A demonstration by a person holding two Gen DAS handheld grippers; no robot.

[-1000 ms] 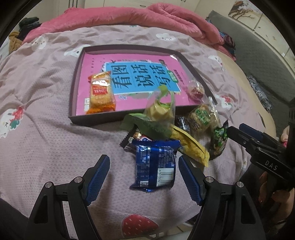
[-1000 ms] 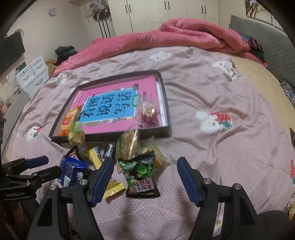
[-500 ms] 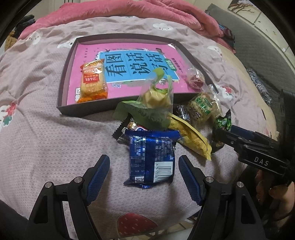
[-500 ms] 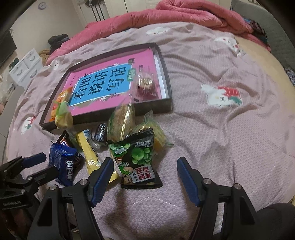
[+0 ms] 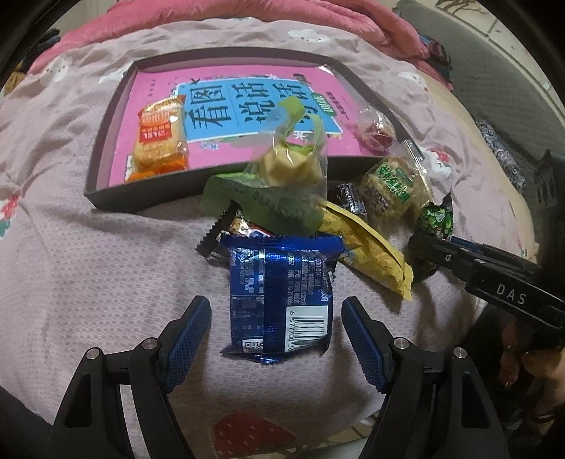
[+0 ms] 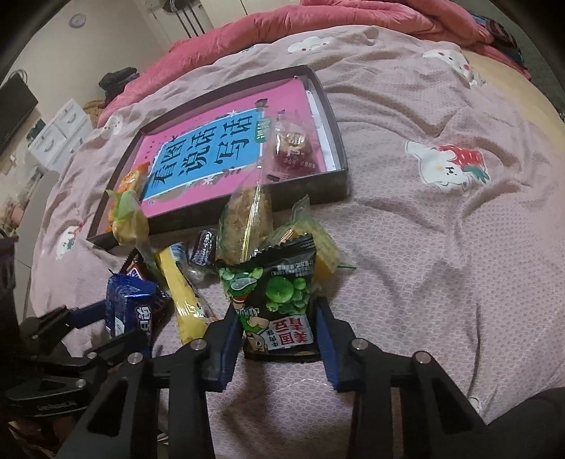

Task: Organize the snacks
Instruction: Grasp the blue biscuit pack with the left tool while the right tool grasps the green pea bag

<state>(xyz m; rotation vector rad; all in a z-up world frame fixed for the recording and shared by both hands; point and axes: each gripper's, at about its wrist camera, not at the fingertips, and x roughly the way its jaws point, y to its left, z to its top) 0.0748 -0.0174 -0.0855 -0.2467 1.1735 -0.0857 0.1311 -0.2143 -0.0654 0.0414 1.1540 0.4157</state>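
Observation:
A pile of snacks lies on the bed in front of a dark tray (image 5: 106, 197) with a pink book inside. My left gripper (image 5: 275, 332) is open, its fingers on either side of a blue cookie packet (image 5: 279, 293), not touching it. My right gripper (image 6: 279, 339) has closed on the lower part of a black-and-green pea packet (image 6: 279, 300), which also shows in the left wrist view (image 5: 436, 220). An orange cracker pack (image 5: 160, 137) and a red candy (image 5: 376, 132) lie in the tray.
A clear bag of yellow sweets (image 5: 289, 166), a long yellow packet (image 5: 370, 254), a green rice-cracker pack (image 5: 392, 187) and small dark wrapped candies (image 5: 349, 199) lie between the tray and the grippers. A pink duvet (image 6: 317, 21) is bunched at the far side. The bed edge is right below the grippers.
Both grippers have moved forward and down toward the pile. The right gripper has narrowed from wide open to closed on the pea packet. The left stays open around the blue packet.

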